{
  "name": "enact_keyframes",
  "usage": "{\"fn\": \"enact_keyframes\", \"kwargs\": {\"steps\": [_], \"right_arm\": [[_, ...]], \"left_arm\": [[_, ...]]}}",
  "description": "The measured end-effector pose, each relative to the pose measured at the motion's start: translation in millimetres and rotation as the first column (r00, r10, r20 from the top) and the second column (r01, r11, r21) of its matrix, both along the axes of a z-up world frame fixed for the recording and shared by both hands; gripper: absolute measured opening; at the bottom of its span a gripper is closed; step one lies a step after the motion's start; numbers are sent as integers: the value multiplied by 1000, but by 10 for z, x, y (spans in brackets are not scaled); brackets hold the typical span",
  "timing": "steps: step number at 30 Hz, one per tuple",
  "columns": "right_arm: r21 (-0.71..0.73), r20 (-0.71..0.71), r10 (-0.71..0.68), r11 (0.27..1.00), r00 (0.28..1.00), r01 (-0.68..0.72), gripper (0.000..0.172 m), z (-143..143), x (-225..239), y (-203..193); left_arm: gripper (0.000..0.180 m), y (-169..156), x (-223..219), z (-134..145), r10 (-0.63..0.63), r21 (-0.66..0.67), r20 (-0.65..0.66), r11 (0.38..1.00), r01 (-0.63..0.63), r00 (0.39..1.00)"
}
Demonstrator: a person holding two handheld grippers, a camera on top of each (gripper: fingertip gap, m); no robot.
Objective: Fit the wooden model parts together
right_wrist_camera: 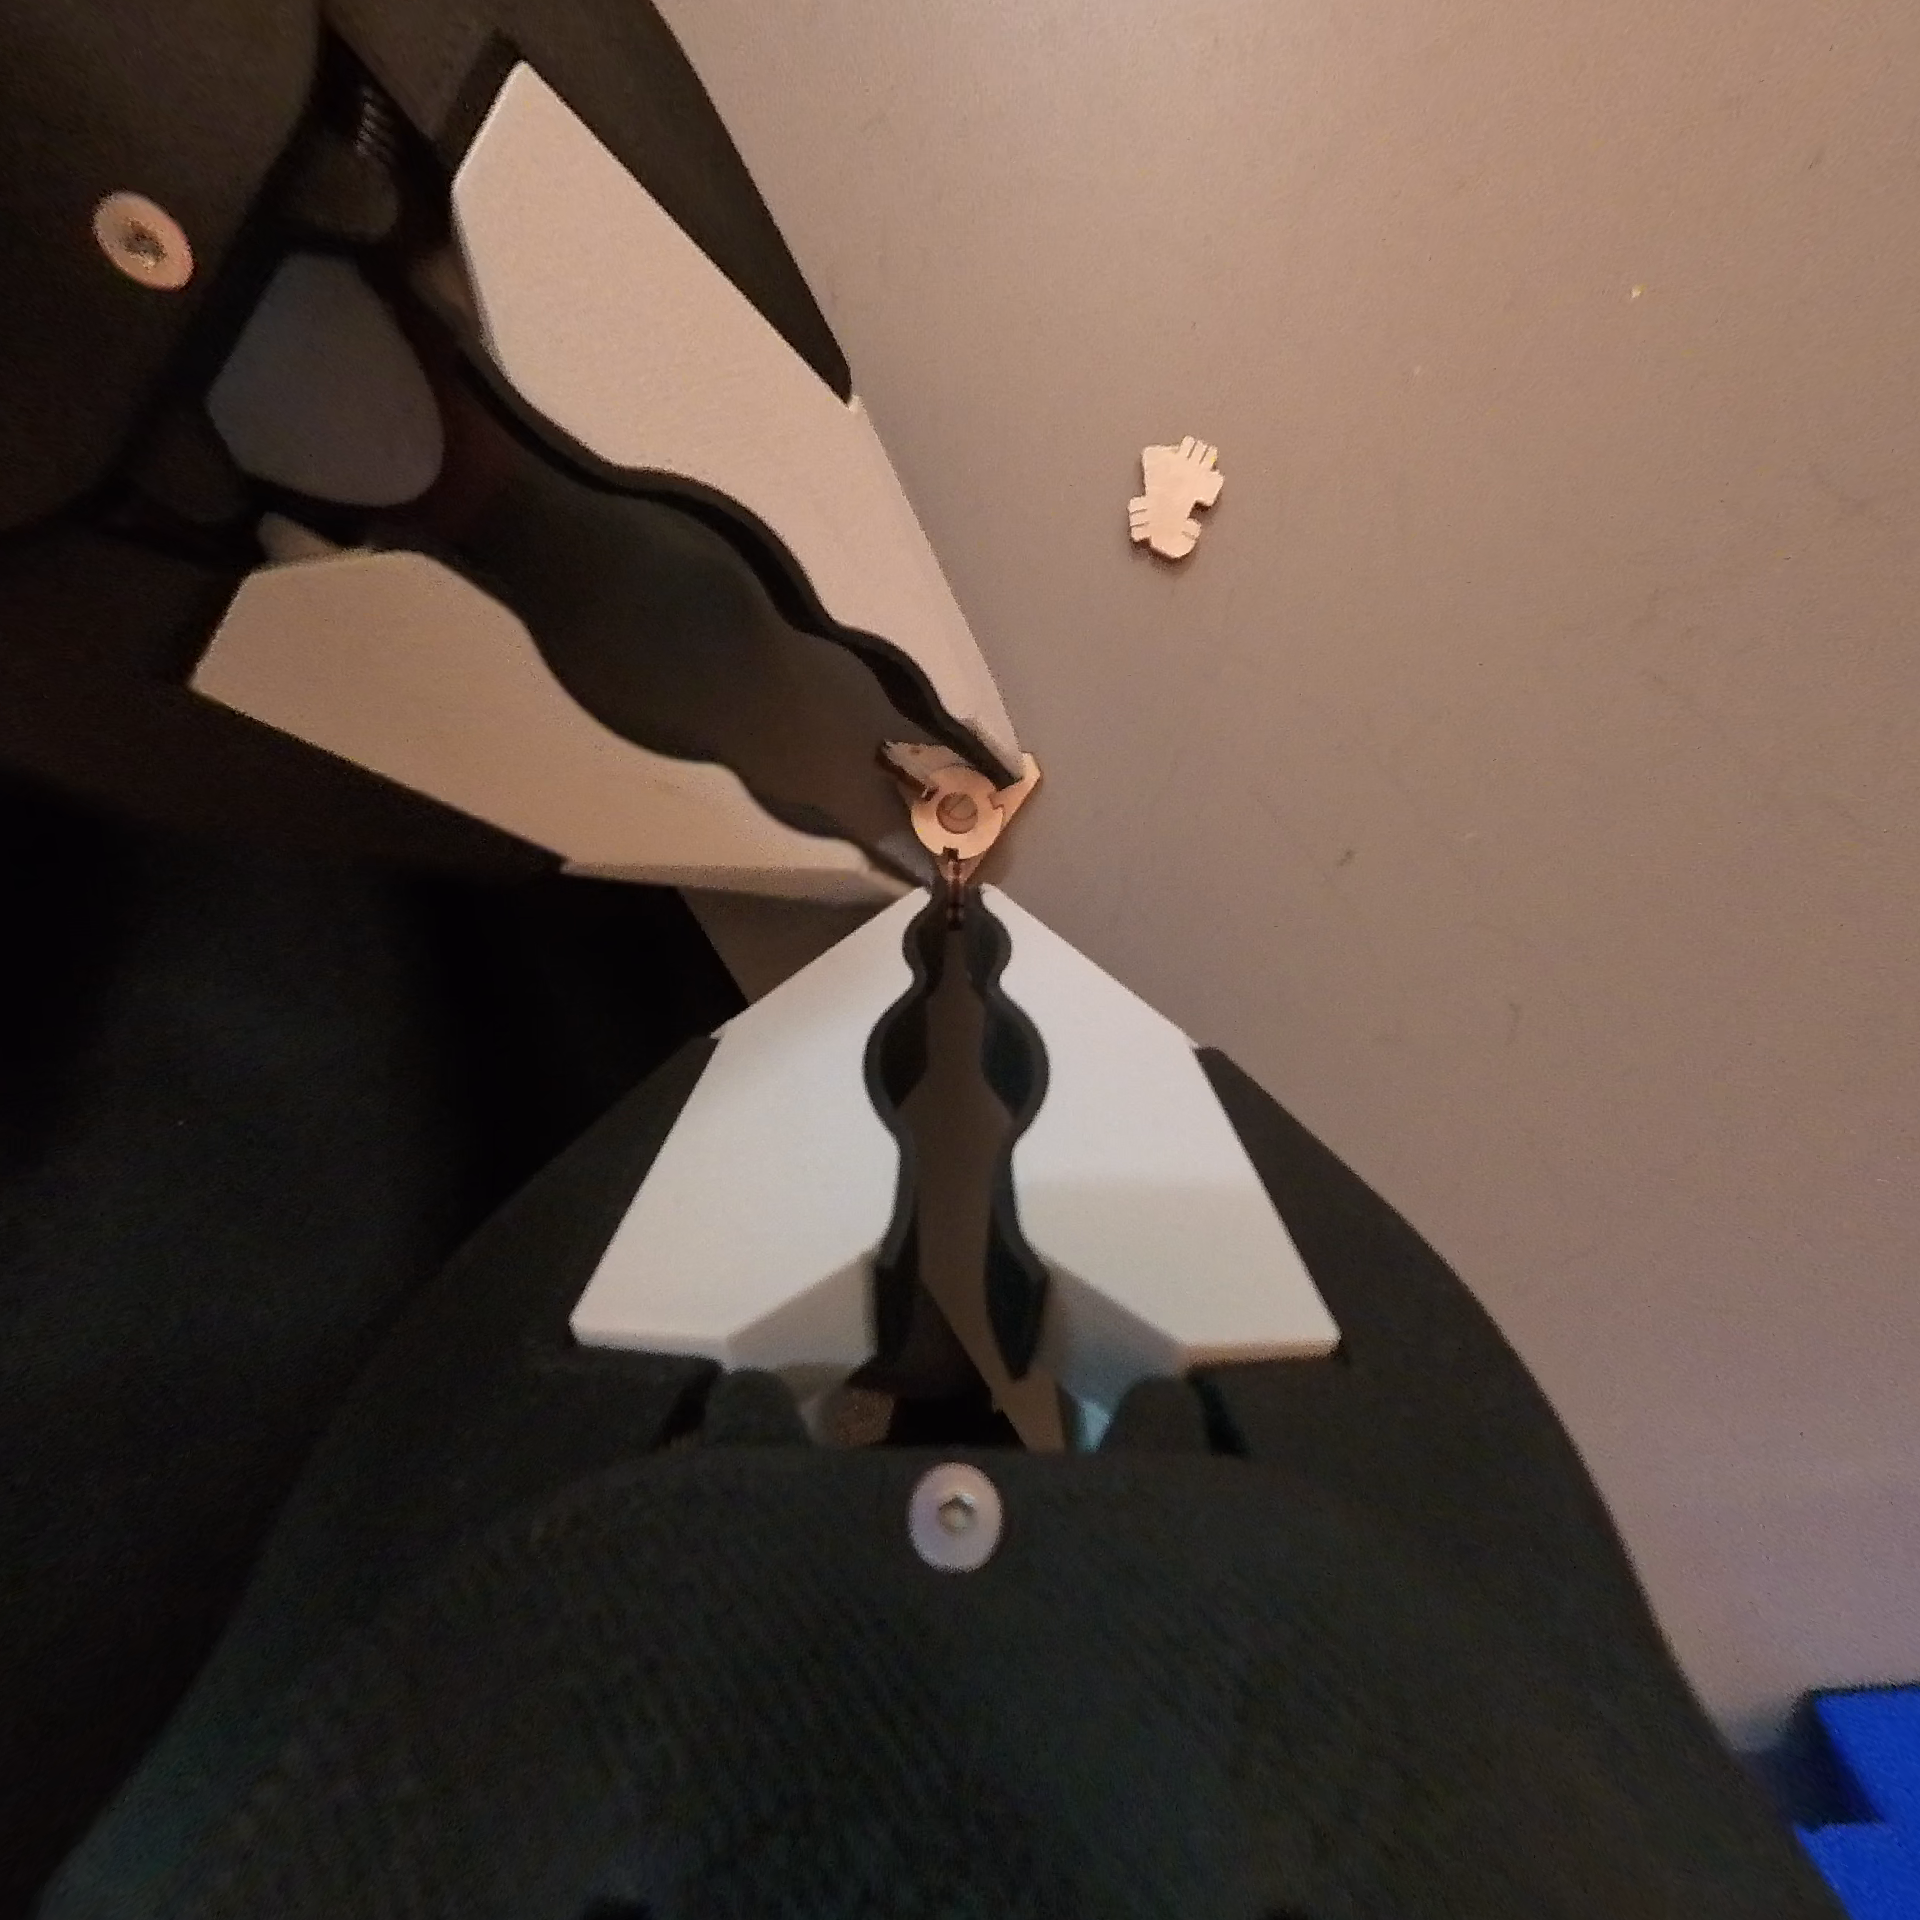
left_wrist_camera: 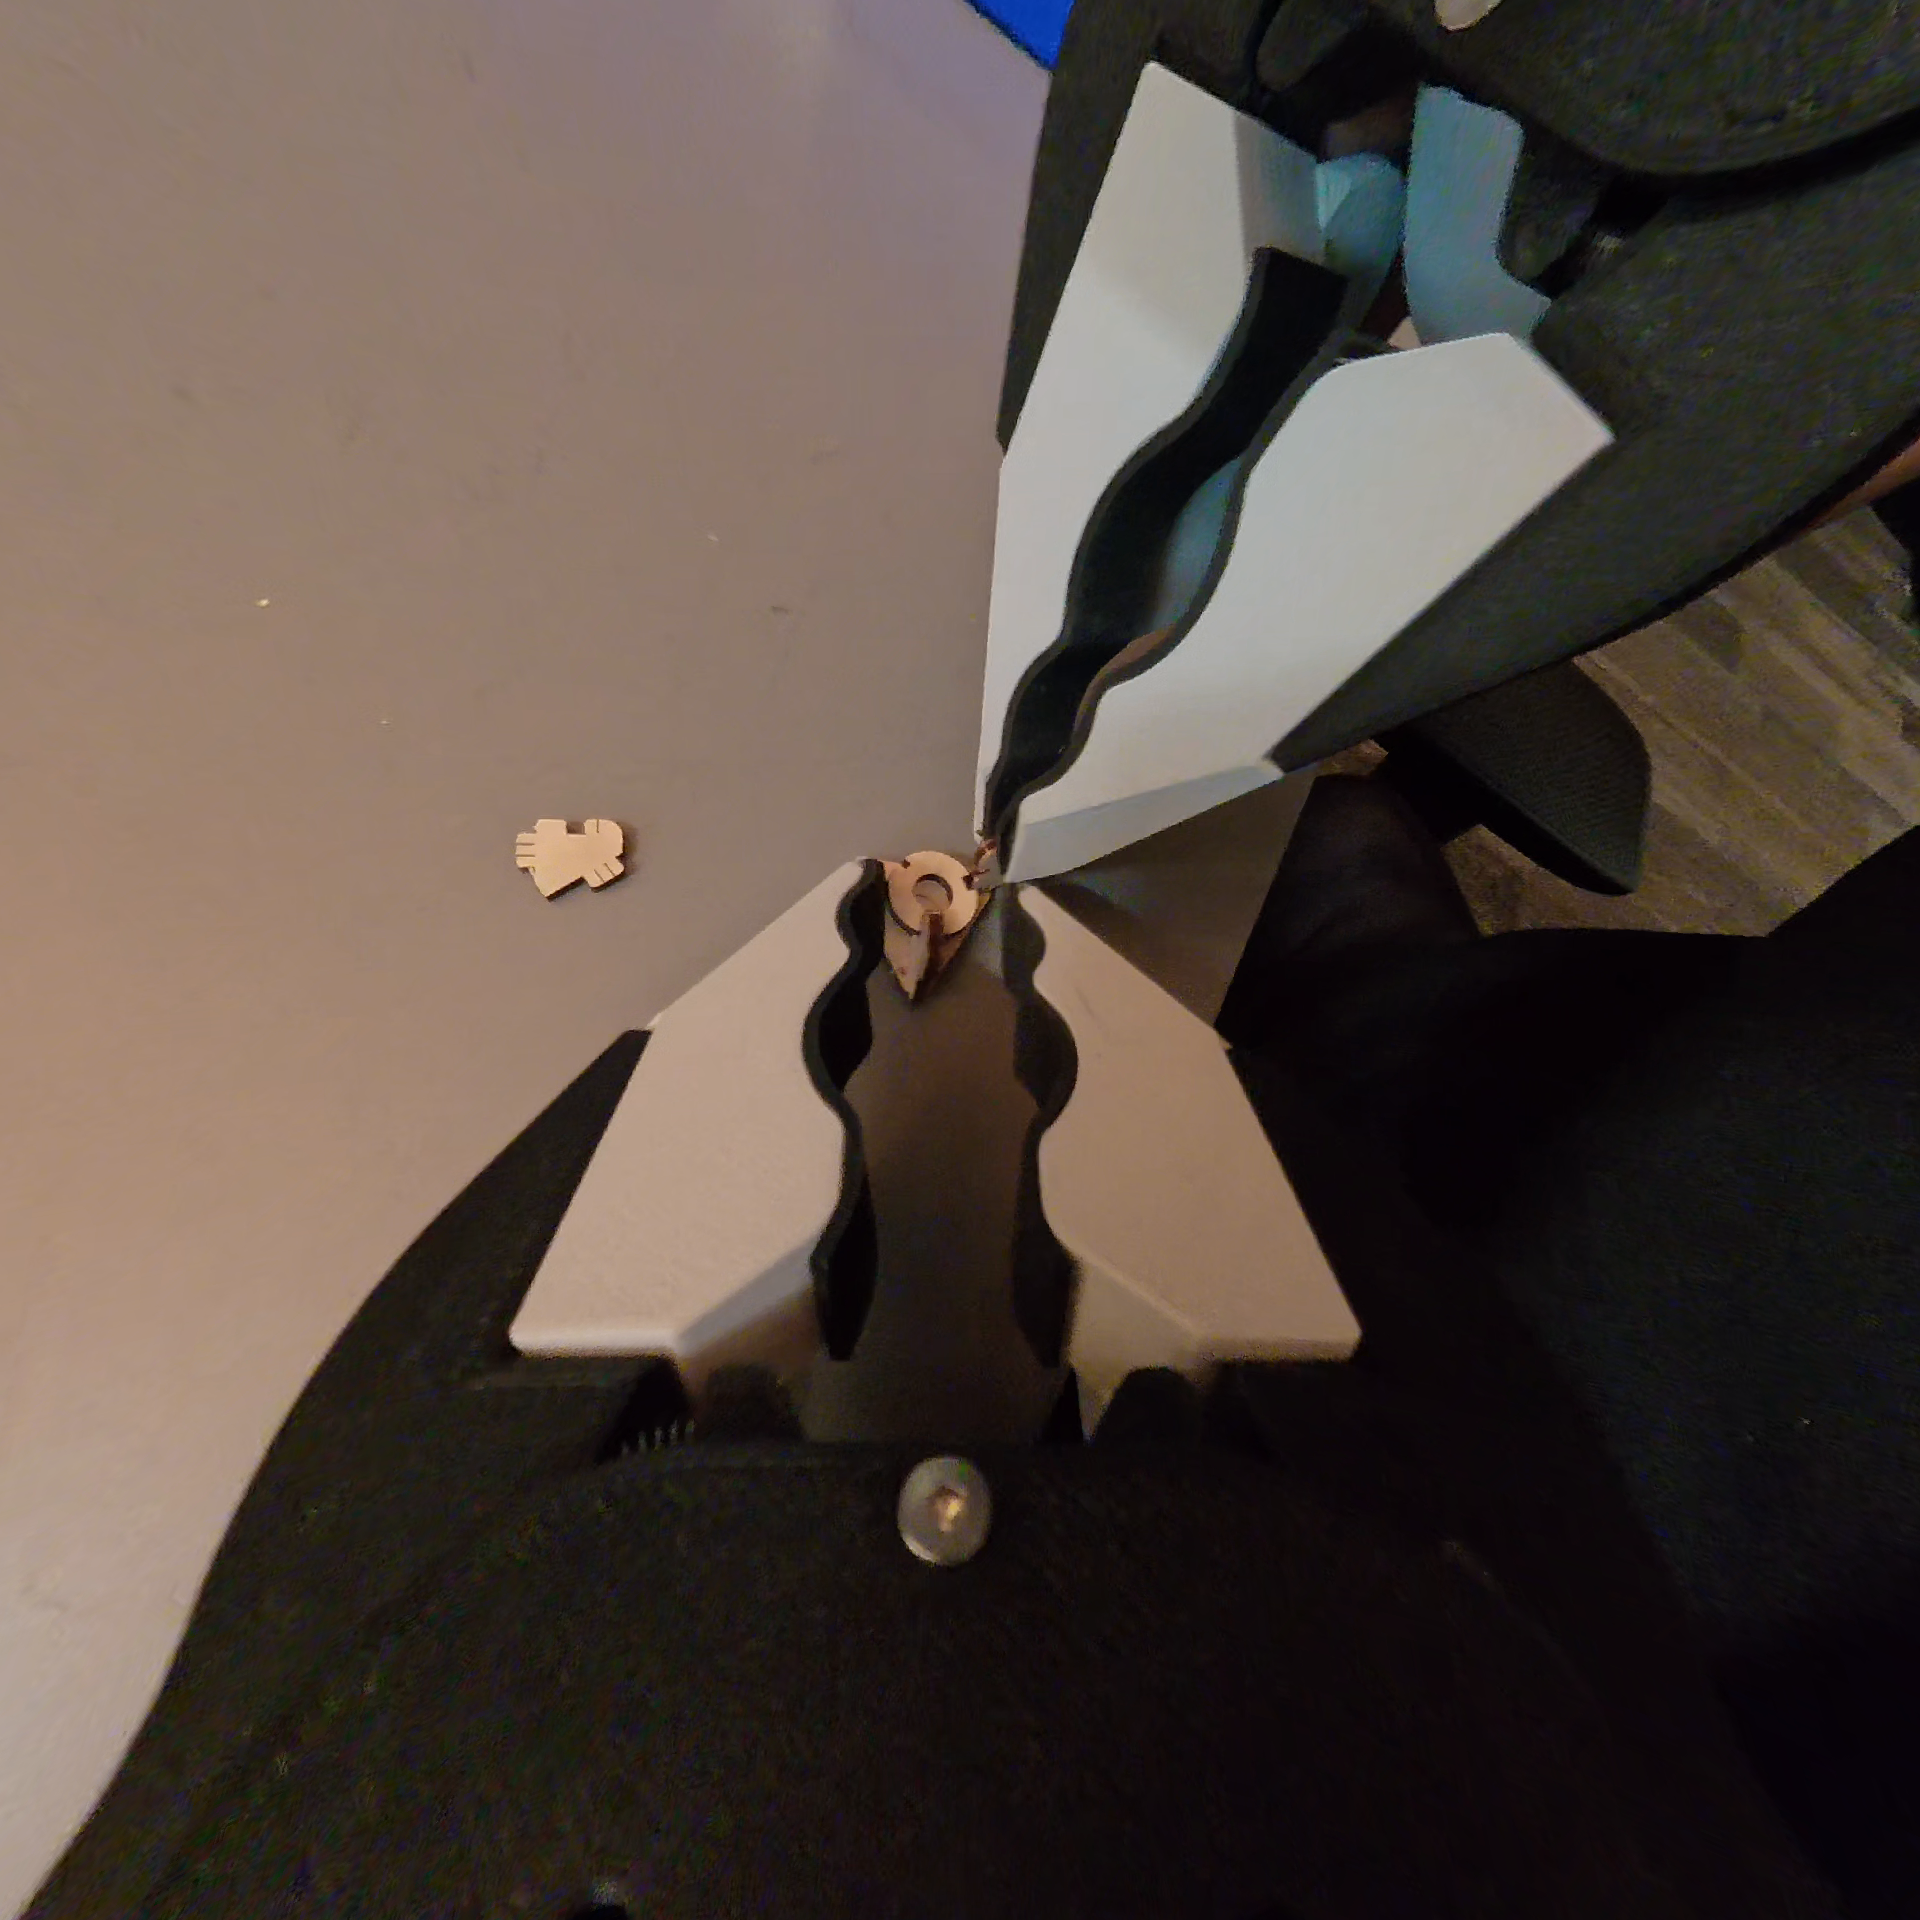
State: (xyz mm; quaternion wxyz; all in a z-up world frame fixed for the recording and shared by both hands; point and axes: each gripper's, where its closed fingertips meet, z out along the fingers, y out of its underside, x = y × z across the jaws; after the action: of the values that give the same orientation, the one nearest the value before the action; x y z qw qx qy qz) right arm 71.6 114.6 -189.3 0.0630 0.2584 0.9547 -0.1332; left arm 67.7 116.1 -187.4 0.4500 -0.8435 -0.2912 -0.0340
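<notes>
Nearest the camera in the left wrist view, the left hand-held gripper (left_wrist_camera: 930, 899) is partly open, a small wooden assembly (left_wrist_camera: 928, 904) with a ring-shaped piece between its tips; whether both pads press it I cannot tell. From the upper right of that frame, the right hand-held gripper (right_wrist_camera: 956, 899) is closed on a thin tab of it. A loose wooden piece (left_wrist_camera: 571, 855) lies left on the grey desk (left_wrist_camera: 416, 416).
</notes>
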Motion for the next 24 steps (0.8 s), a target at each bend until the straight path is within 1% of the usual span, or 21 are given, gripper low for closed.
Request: {"fn": "enact_keyframes", "kwargs": {"steps": [2,10,24], "right_arm": [[1,-1,2,1000,1000,-2,0,1,2,3],[0,2,2,1000,1000,-2,0,0,1,0],[2,3,7,1000,1000,-7,0,0,4,-9]], "left_arm": [[16,-8,-14,0,11,3,4,1000,-11,1000],[18,-22,12,10,-5,8,-7,1000,5,1000],[15,-47,19,3,-4,10,-12,1000,4,1000]]}}
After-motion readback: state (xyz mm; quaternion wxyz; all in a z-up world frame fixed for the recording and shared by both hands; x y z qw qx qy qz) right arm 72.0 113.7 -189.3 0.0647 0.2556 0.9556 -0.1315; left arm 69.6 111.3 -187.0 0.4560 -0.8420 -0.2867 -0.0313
